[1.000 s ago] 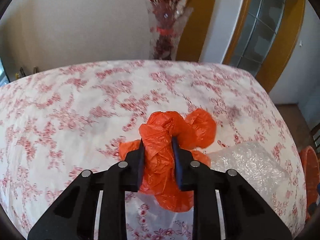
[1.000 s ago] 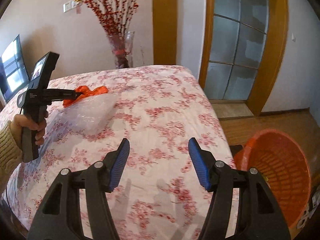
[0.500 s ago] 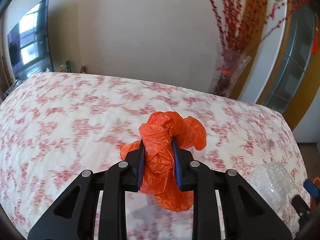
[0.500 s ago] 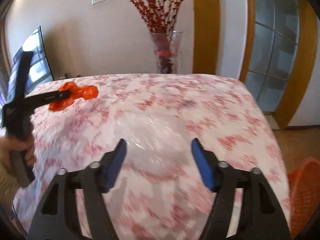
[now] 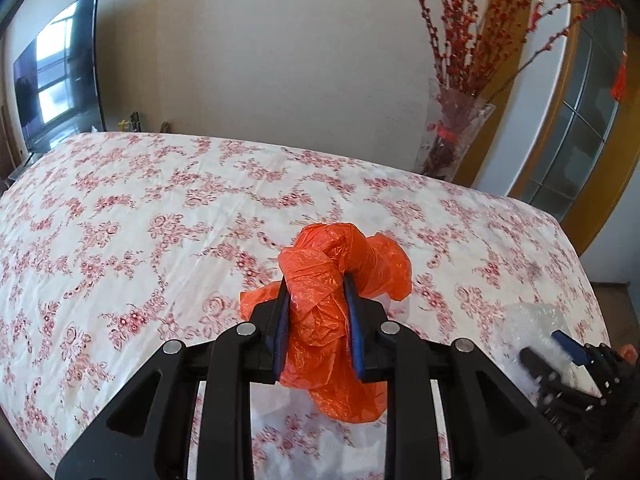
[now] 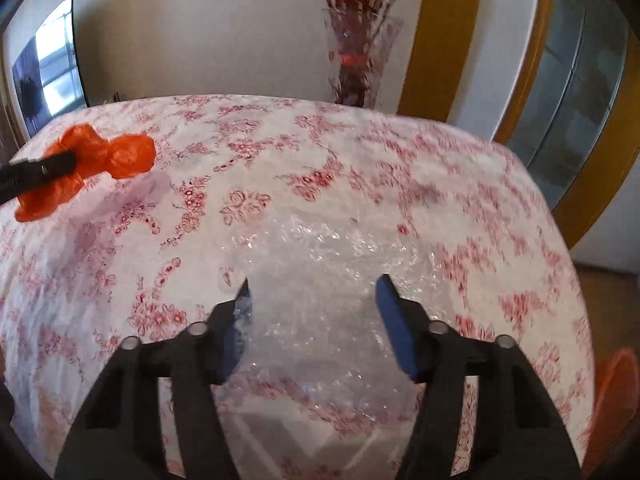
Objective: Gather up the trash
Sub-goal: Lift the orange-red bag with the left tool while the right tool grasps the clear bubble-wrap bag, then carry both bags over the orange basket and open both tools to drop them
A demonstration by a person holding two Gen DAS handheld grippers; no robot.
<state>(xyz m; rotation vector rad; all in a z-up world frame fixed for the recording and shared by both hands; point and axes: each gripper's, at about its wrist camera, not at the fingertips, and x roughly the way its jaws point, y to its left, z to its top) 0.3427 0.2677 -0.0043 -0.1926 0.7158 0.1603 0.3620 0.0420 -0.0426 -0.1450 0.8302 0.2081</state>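
My left gripper is shut on a crumpled orange plastic bag and holds it just above the floral tablecloth. The bag also shows in the right wrist view at the far left, with the left gripper's fingers clamped on it. My right gripper is open, its fingers either side of a clear bubble wrap sheet that lies on the cloth. The bubble wrap also shows in the left wrist view, with the right gripper at it.
A glass vase of red branches stands beyond the table's far edge. An orange waste basket sits on the floor past the table's right edge. A TV is at the far left, a glass door at the right.
My right gripper swung left from the table's right side and came down over the bubble wrap. My left gripper lifted and turned left with the orange bag still held.
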